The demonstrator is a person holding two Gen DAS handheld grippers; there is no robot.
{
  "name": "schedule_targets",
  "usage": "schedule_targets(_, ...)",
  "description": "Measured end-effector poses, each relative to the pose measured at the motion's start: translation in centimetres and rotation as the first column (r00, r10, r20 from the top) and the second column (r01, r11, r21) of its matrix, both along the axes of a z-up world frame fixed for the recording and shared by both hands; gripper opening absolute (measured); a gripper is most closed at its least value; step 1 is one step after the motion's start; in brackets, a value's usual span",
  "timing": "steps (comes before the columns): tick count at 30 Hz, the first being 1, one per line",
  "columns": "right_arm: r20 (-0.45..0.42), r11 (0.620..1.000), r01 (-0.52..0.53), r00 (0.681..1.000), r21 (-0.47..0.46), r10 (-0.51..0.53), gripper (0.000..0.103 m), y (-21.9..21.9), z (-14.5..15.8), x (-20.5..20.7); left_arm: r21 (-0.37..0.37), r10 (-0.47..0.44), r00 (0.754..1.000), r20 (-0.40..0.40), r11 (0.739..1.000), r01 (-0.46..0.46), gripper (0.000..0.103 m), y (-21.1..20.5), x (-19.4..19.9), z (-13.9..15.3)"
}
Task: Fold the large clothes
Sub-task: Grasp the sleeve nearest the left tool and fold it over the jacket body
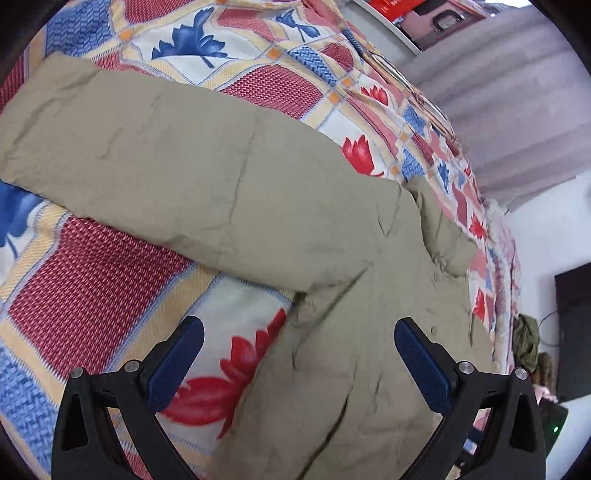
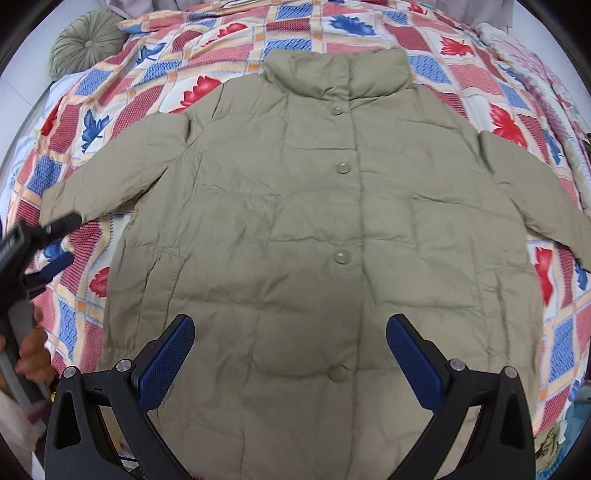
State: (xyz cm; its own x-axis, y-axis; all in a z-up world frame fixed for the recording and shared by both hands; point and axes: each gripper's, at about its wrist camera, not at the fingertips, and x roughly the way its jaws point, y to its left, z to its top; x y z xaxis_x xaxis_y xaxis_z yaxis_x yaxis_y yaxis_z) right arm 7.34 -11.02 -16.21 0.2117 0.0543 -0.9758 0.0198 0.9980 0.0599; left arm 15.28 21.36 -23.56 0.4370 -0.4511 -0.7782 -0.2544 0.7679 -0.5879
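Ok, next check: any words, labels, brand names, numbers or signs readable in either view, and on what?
None can be read.
Left gripper, right wrist view: pale marks on its black body, too blurred to read.
Red box on the shelf, left wrist view: no print resolves.
Jacket: no tag or logo shows; its buttons look plain.
Quilt: leaf and check pattern only.

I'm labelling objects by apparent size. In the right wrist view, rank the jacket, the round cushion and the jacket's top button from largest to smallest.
1. jacket, filling most of the view
2. round cushion, far off, so it looks smaller than it really is
3. top button
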Motion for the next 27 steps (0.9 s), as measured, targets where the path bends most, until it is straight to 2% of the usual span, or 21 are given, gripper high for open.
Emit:
schedule_targets(4,-0.001,1.000,0.003,1.000,0.011,-0.003,0.103,1.0,-2.3,1.5,-0.083,0.046,0.999,-0.003,0.996,-0.046,0.103,1.7,2.9,-2.7)
schedule_targets(7,0.012,1.000,0.012,1.000,0.027,-0.012,0.103,1.7,-2.9,2.7,-0.074,0.082,0.997,-0.002,0.994,-0.082,0.103,3.2,4.5,-3.4)
schedule_targets(10,0.033,0.999,0.006,0.999,0.042,-0.007,0.103,2.6,-2.9,4.4,-0.044,0.134,0.991,0.020,0.990,-0.133,0.103,5.7,6.0,-3.2)
schedule_targets(13,0.057,0.997,-0.003,0.998,0.077,-0.001,0.103,3.6,-3.0,6.4,0.039,0.196,0.980,0.044,0.979,-0.198,0.103,8.7,7.3,-2.8)
schedule_targets(15,0.071,0.994,0.002,0.997,0.107,-0.009,0.103,4.3,-3.1,7.9,0.114,0.232,0.972,0.028,0.966,-0.233,0.103,10.5,8.1,-3.1)
schedule_targets(17,0.086,0.990,0.013,0.996,0.143,-0.026,0.103,5.2,-3.4,9.3,0.174,0.253,0.967,-0.006,0.953,-0.249,0.088,11.7,8.6,-3.8)
schedule_targets(19,0.095,0.980,0.027,0.994,0.196,-0.047,0.103,6.0,-3.8,10.6,0.195,0.264,0.964,-0.035,0.948,-0.253,0.048,12.8,8.7,-4.4)
schedule_targets(20,0.099,0.974,0.033,0.994,0.224,-0.057,0.103,6.5,-4.0,11.2,0.181,0.271,0.962,-0.030,0.948,-0.261,0.035,13.4,8.4,-4.5)
schedule_targets(21,0.102,0.965,0.038,0.992,0.259,-0.067,0.098,7.0,-4.2,11.8,0.172,0.272,0.962,-0.029,0.949,-0.264,0.016,13.8,8.3,-4.4)
schedule_targets(22,0.102,0.957,0.035,0.993,0.288,-0.067,0.074,7.6,-4.6,12.4,0.175,0.272,0.962,-0.024,0.948,-0.264,0.014,14.1,8.2,-4.1)
schedule_targets(23,0.086,0.951,0.028,0.995,0.309,-0.057,0.056,8.2,-5.1,13.0,0.199,0.272,0.962,-0.012,0.944,-0.264,0.014,14.0,8.2,-3.4)
schedule_targets(24,0.063,0.945,0.027,0.997,0.325,-0.050,0.027,8.9,-5.7,13.7,0.230,0.261,0.965,0.009,0.939,-0.256,0.008,13.8,8.2,-2.6)
schedule_targets(25,0.041,0.937,0.035,0.998,0.348,-0.053,0.023,9.4,-6.4,14.4,0.261,0.239,0.970,0.038,0.935,-0.241,0.008,13.5,8.1,-1.6)
schedule_targets(27,0.039,0.923,0.031,0.998,0.383,-0.049,0.022,10.4,-7.4,15.3,0.317,0.196,0.976,0.096,0.924,-0.216,0.008,12.5,7.8,0.8)
